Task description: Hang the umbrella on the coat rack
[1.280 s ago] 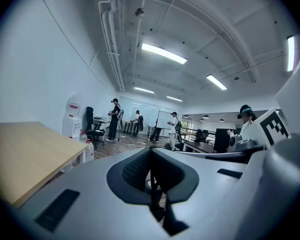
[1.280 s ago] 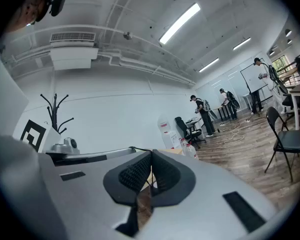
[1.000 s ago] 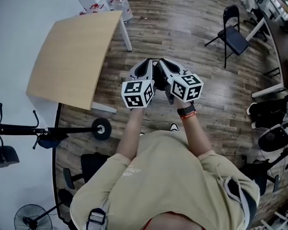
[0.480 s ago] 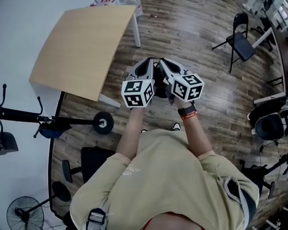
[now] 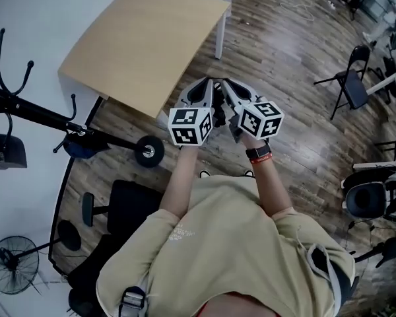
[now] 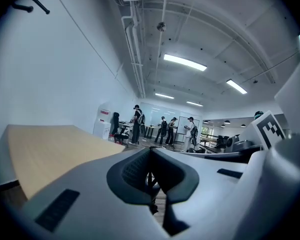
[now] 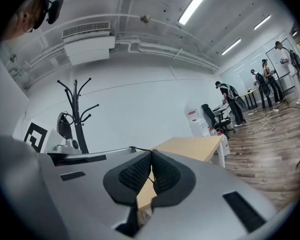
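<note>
The black coat rack (image 5: 59, 121) stands at the left of the head view, its hooks (image 5: 3, 45) up by the white wall and its round base (image 5: 149, 151) on the floor. In the right gripper view the coat rack (image 7: 79, 119) stands against the wall. A small blue bundle (image 5: 79, 147) hangs low on its pole; I cannot tell whether it is the umbrella. My left gripper (image 5: 208, 90) and right gripper (image 5: 226, 90) are held side by side in front of the chest, over the floor beside the table. Both are shut with nothing between the pads (image 6: 151, 156) (image 7: 151, 160).
A light wooden table (image 5: 145, 45) stands just ahead and to the left. A black office chair (image 5: 129, 207) and a floor fan (image 5: 13, 266) sit at lower left. A black folding chair (image 5: 350, 88) is at the right. Several people (image 6: 137, 124) stand far down the room.
The head view has swung left: table and coat rack have slid right and nearer the grippers. Both grippers stay shut and together in the same pose.
</note>
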A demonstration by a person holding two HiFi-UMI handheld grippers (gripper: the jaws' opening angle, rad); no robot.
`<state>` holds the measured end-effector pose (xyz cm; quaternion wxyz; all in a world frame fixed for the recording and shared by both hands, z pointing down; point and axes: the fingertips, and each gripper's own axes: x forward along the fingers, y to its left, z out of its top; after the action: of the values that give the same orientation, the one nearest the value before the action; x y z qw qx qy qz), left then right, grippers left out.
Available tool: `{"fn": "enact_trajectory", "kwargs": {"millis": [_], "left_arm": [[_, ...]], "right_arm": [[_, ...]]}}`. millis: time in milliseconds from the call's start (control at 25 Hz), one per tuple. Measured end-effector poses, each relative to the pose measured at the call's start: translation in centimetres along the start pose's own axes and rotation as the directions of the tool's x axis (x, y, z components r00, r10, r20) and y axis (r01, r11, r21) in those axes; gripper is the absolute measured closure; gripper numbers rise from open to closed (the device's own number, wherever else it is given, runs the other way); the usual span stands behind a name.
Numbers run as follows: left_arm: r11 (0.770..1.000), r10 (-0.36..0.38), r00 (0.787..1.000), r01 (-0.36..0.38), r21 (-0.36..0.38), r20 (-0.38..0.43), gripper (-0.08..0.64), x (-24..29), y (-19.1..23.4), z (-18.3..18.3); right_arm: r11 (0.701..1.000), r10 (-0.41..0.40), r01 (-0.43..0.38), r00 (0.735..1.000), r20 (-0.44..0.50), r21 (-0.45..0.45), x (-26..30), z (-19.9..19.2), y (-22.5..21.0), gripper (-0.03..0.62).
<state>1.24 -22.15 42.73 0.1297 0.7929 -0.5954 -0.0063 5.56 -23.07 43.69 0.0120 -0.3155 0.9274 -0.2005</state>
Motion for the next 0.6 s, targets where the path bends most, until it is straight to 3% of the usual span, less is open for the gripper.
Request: {"fn": "enact_trajectory", "kwargs": {"millis": [200, 360, 480, 600], "left_arm": [[0.996, 0.083, 0.996, -0.082, -0.027, 0.02, 0.537, -4.4, 5.3, 0.2], [0.981, 0.185, 0.982, -0.183, -0.058, 0.041, 0.537, -8.2, 10.2, 0.3], [0.95, 0.304, 0.951, -0.298, -0.096, 0.058, 0.537, -11.3, 13.7, 0.2], [0.902, 0.422, 0.904, -0.411, -0.134, 0.068, 0.537, -14.4, 17.0, -0.2]], "right_arm": [[0.996, 0.091, -0.091, 0.995, -0.043, -0.006, 4.5, -1.7, 5.1, 0.572], [0.981, 0.19, -0.193, 0.976, -0.11, -0.016, 8.4, -3.5, 9.8, 0.572], [0.953, 0.294, -0.302, 0.939, -0.176, -0.016, 10.9, -5.3, 13.5, 0.572], [0.91, 0.403, -0.415, 0.883, -0.242, 0.002, 13.3, -7.1, 17.2, 0.572]]}}
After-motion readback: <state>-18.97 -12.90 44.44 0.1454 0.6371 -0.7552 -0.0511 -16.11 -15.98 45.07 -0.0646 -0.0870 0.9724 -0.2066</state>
